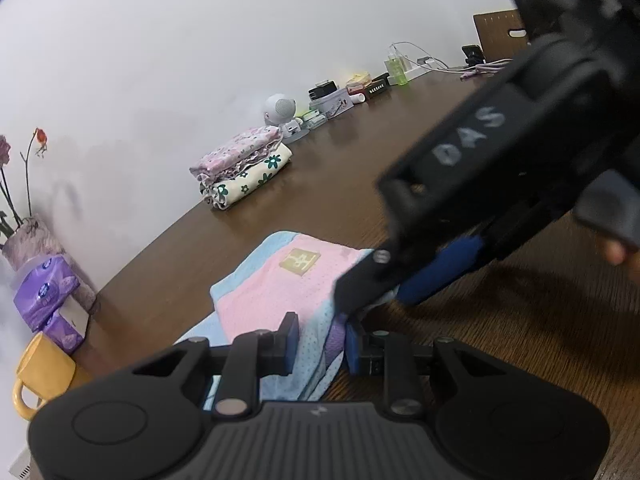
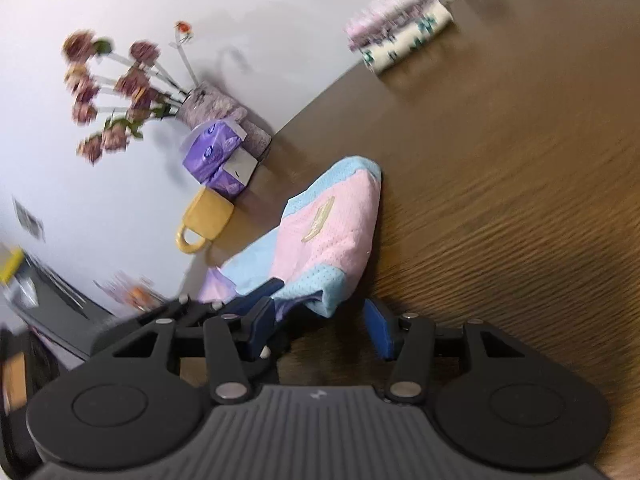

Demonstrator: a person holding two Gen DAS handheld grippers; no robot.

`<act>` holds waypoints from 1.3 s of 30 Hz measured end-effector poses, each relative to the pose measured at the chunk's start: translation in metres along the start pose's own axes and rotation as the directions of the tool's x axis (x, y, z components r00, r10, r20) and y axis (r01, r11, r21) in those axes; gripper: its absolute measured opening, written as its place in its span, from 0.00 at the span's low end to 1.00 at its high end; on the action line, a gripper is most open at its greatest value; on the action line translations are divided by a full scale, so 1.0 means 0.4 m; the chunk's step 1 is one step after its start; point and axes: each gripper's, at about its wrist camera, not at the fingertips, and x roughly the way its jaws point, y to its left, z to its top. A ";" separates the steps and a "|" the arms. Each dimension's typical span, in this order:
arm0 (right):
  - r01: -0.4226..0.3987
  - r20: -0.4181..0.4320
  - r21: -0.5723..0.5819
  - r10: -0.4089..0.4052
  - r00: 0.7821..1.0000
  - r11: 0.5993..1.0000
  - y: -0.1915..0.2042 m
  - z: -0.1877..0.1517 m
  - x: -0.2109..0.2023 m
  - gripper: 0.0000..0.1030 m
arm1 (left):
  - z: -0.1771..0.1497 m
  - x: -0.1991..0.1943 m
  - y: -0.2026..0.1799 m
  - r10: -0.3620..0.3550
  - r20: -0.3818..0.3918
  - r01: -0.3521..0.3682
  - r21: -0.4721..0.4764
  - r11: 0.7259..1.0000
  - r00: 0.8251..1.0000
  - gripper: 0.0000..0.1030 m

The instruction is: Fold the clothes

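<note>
A pink and light-blue mesh garment [image 1: 280, 288] with a gold patch lies bunched on the brown table [image 1: 400, 152]. My left gripper [image 1: 322, 342] is shut on its near edge, with blue and purple fabric pressed between the pads. My right gripper [image 1: 384, 292] comes in from the upper right, its fingertips at the garment's right edge. In the right wrist view the garment [image 2: 336, 224] is lifted at its near corner. There the right gripper [image 2: 320, 334] stands open just below that corner with nothing between its fingers. The left gripper [image 2: 264, 292] holds the cloth on the left.
A folded stack of floral clothes [image 1: 244, 164] sits farther back by the wall. A yellow mug [image 1: 44, 372], a purple tissue pack [image 1: 48, 296] and a vase of flowers [image 2: 208, 104] stand along the left edge. Small items [image 1: 332, 96] crowd the far end.
</note>
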 end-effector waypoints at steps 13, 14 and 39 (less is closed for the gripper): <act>0.027 0.059 0.139 -0.036 0.998 0.990 0.017 0.017 0.095 0.41 | -0.073 -0.058 0.332 -0.108 -0.010 0.091 -0.465 0.881 0.994 0.46; 0.033 0.068 0.143 -0.043 0.997 0.989 0.018 0.015 0.095 0.41 | -0.073 -0.040 0.350 -0.114 -0.019 0.091 -0.472 0.877 0.993 0.46; 0.360 0.191 -0.168 -0.329 0.925 0.918 0.127 0.027 0.045 0.07 | -0.090 0.091 0.390 -0.376 -0.057 0.324 -0.398 0.858 0.925 0.46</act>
